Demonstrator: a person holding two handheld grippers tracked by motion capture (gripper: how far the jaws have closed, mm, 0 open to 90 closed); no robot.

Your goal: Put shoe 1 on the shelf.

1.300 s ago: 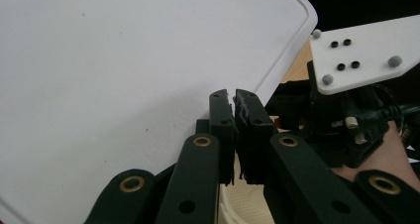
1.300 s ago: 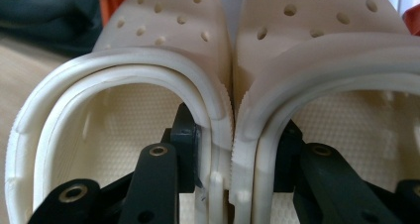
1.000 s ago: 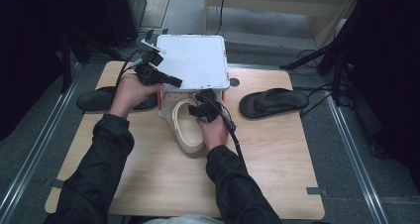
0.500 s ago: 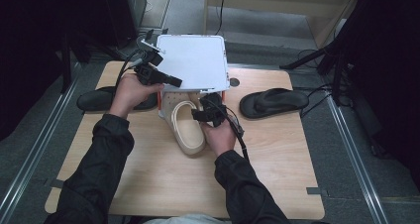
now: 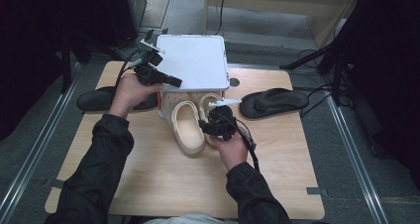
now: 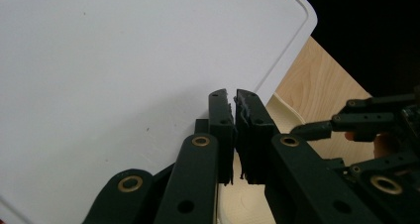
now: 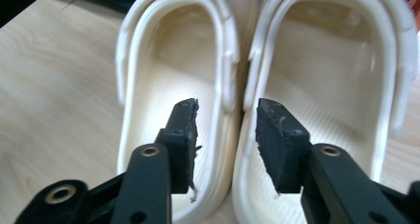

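Two cream slippers side by side on the worktop (image 5: 173, 184), out in front of the white box. Left slipper (image 5: 187, 127) and right slipper (image 5: 210, 102) made of soft-looking foam, smooth, with thick round rims and open backs. Inner sides touching. Tiny ridges on the soles inside, seen in the right gripper view, left slipper (image 7: 168, 60) and right slipper (image 7: 337, 60).

Right gripper (image 5: 209, 121) held low over the heel ends of the pair. Black jaws apart, just now closing in a bit, not squeezing anything. Right gripper (image 7: 225, 110) lined up with the two touching side walls, one rough black pad over each slipper.

Left gripper (image 5: 173, 80) up at the left edge of the flat white lid (image 5: 193, 60). Left gripper (image 6: 234, 97) clenched tight, pads pressed together. Hard to tell if any thin edge is pinched. Lid (image 6: 124, 60) smooth, plain, with round corners.

Pale wood with soft grain for the worktop. One black flip-flop (image 5: 275, 102) lying at the right, another black flip-flop (image 5: 99, 99) at the left, partly behind the left hand (image 5: 131, 92).
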